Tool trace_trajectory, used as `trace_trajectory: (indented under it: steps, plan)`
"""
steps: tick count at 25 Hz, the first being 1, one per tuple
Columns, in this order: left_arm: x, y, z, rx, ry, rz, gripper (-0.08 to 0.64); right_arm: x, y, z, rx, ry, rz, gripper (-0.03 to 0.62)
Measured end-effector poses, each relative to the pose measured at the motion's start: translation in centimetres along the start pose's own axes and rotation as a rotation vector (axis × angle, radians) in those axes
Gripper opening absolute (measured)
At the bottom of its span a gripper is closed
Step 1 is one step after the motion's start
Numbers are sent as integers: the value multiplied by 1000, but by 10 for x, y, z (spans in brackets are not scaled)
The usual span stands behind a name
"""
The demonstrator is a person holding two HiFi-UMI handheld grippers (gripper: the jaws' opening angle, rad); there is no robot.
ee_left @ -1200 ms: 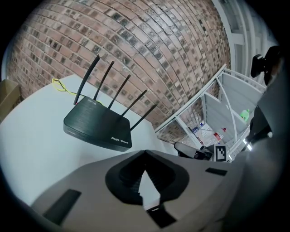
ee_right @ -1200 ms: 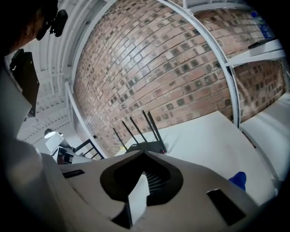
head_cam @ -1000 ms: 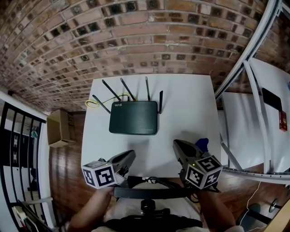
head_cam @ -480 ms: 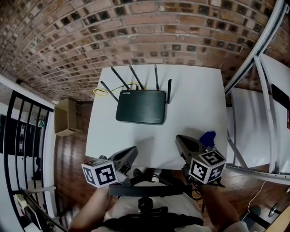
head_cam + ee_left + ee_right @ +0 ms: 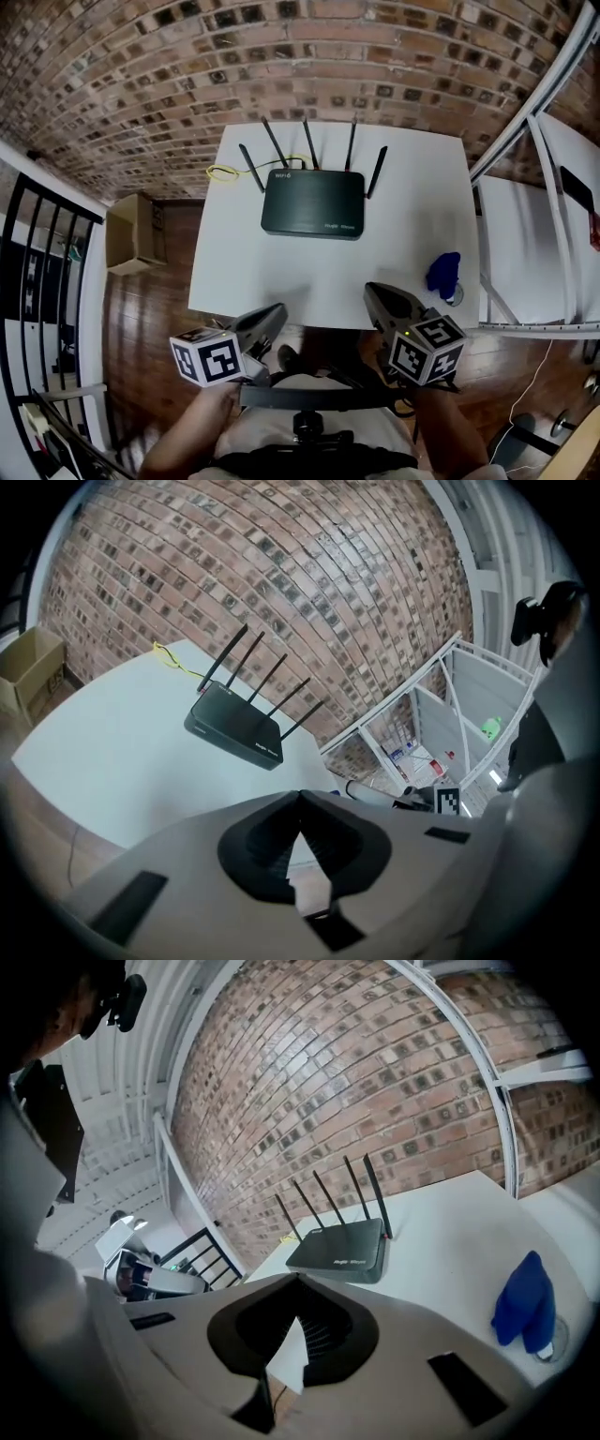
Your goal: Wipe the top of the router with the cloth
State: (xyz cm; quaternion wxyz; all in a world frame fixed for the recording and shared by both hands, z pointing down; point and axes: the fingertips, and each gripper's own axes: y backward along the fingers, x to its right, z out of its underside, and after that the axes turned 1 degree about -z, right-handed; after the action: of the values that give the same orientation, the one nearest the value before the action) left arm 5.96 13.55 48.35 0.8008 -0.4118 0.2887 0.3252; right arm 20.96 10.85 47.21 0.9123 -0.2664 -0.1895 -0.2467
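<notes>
A blue cloth (image 5: 443,275) lies on the white table (image 5: 281,272), near right of the right gripper (image 5: 373,292), its empty jaws pressed together.

a plain indoor workroom: bare brick wall (image 5: 281,56), wood plank floor (image 5: 141,323), white metal shelving (image 5: 520,246), a cardboard box (image 5: 131,234).

left tool (image 5: 277,310), right tool (image 5: 373,290) pulled back.

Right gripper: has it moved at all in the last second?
Yes. The right gripper has drawn back toward the person: earlier it reached over the white table beside the blue cloth, now only its tip crosses the table's near edge.
</notes>
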Motion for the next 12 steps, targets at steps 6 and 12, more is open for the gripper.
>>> trace_trajectory:
  steps: [6, 12]
  plan:
    - [-18, 39, 16, -47, -20, 58, 25, -44, 3, 28, 11, -3, 68, 2]
    - [-37, 69, 31, -59, -21, 96, 25, -77, 5, 51, 30, 1, 114, 1]
